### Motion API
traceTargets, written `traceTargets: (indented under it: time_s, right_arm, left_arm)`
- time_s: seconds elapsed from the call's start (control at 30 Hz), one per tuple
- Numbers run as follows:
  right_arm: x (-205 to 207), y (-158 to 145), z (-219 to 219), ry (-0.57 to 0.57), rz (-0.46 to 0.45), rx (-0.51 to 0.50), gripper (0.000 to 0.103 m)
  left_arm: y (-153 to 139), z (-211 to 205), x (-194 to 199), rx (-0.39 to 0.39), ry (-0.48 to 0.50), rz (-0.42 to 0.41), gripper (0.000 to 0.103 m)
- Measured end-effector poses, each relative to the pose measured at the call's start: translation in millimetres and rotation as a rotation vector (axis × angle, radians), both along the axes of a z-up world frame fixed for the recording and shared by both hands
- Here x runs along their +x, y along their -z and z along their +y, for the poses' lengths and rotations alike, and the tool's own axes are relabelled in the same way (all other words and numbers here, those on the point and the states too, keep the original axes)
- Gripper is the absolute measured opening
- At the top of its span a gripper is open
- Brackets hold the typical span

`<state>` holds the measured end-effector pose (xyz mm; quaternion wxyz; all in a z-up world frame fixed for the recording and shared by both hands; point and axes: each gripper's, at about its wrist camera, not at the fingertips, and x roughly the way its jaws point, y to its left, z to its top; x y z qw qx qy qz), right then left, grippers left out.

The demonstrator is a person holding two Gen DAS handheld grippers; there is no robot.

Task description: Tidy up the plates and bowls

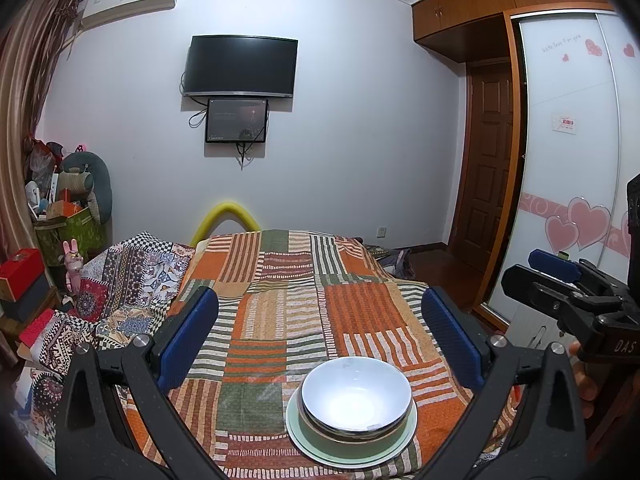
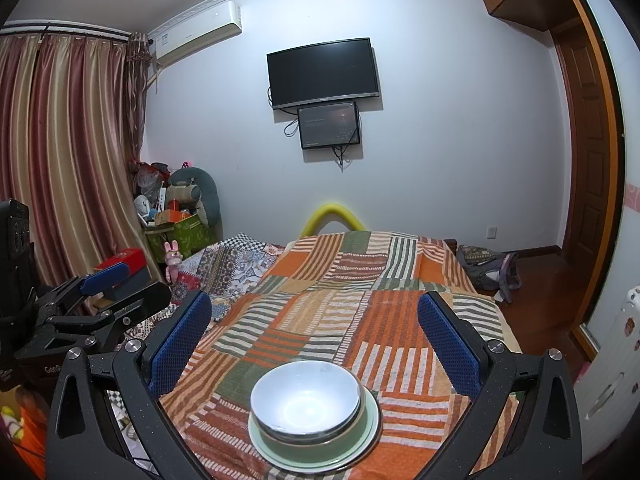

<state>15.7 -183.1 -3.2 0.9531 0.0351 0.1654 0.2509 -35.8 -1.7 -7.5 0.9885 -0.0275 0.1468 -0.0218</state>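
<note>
A: Since the stack sits low and centred ahead of both cameras, which gripper do I use?

B: Either. The white bowl rests nested in a green bowl on a plate, on the bed. Left gripper and right gripper hover level above, fingers wide apart, holding nothing.

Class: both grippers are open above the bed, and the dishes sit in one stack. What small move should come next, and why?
Probably none beyond easing both back. The white bowl already nests in the green bowl on the plate, and the left gripper and right gripper hold nothing, so the stacking looks finished.
</note>
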Motion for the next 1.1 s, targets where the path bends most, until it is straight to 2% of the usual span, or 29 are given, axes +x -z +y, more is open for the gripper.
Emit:
traceTargets:
  time_s: [0.63, 1.1]
  right_arm:
    - [0.4, -0.4, -0.6, -0.003, 0.003, -0.002, 0.103]
    - [3.0, 1.4, 0.4, -0.002, 0.020, 0.000, 0.103]
  left_arm:
    - [3.3, -1.6, 2.5, -0.003, 0.039, 0.017, 0.103]
    - [3.2, 2.2, 5.4, -0.011, 0.033, 0.020, 0.103]
